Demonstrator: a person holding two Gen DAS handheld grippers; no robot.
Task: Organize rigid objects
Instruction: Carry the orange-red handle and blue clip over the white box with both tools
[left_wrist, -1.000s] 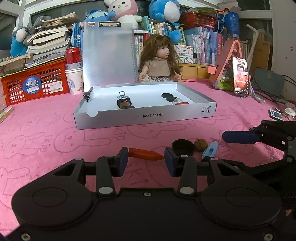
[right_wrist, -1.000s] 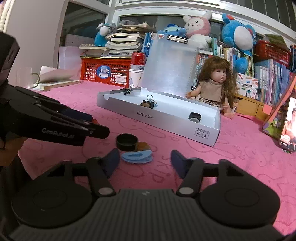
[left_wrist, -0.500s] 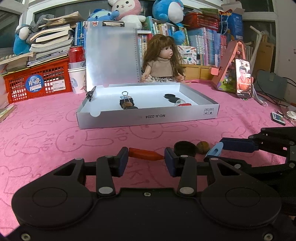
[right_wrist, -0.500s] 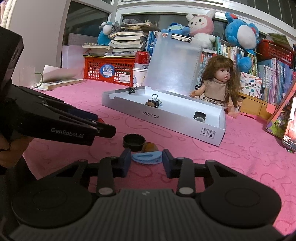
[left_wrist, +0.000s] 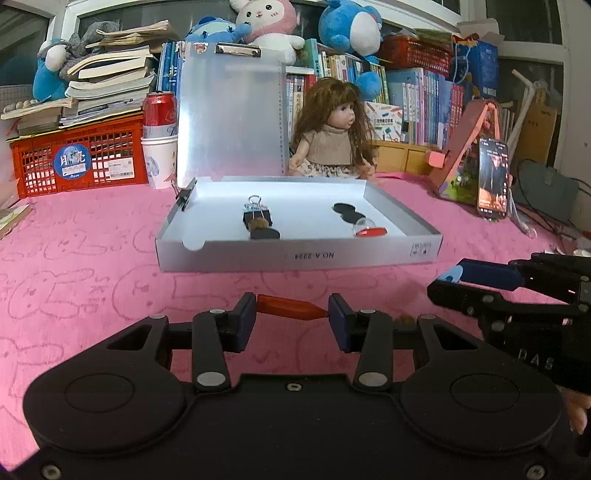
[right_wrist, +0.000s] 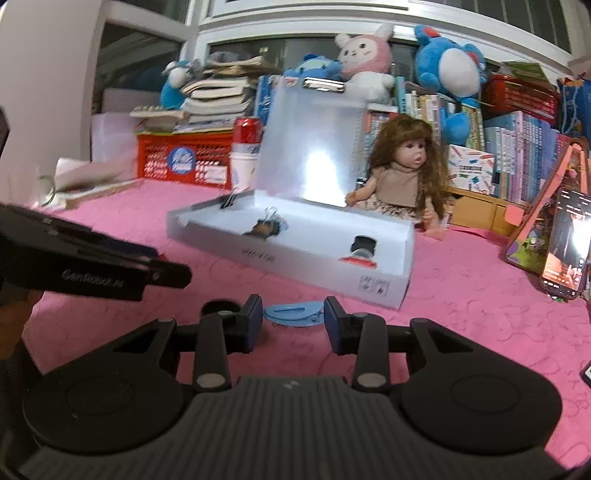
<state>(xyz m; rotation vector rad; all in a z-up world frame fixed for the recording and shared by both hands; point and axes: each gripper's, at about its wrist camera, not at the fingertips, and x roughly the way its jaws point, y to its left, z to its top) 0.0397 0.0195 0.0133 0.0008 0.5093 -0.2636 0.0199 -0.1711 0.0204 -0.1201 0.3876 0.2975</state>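
My left gripper (left_wrist: 291, 315) is shut on a red-orange tapered piece (left_wrist: 290, 307), held crosswise just above the pink cloth. My right gripper (right_wrist: 293, 319) is shut on a light blue plastic clip (right_wrist: 295, 313), lifted off the cloth. In the left wrist view the right gripper (left_wrist: 448, 282) comes in from the right with the blue clip's tip (left_wrist: 451, 275) showing. The open white box (left_wrist: 295, 255) lies ahead; it holds a black binder clip (left_wrist: 257, 218), black caps (left_wrist: 343, 210) and a red cap (left_wrist: 370, 232). A black cap (right_wrist: 219, 306) rests on the cloth by my right gripper.
The box lid (left_wrist: 229, 114) stands upright behind the box. A doll (left_wrist: 332, 140) sits behind it. A red crate (left_wrist: 74, 158), a can on cups (left_wrist: 159, 110), stacked books and plush toys line the back. A phone (left_wrist: 493, 177) leans at the right.
My right gripper has closed on the blue clip and lifted it off the cloth. My left gripper keeps the same hold on the red piece.
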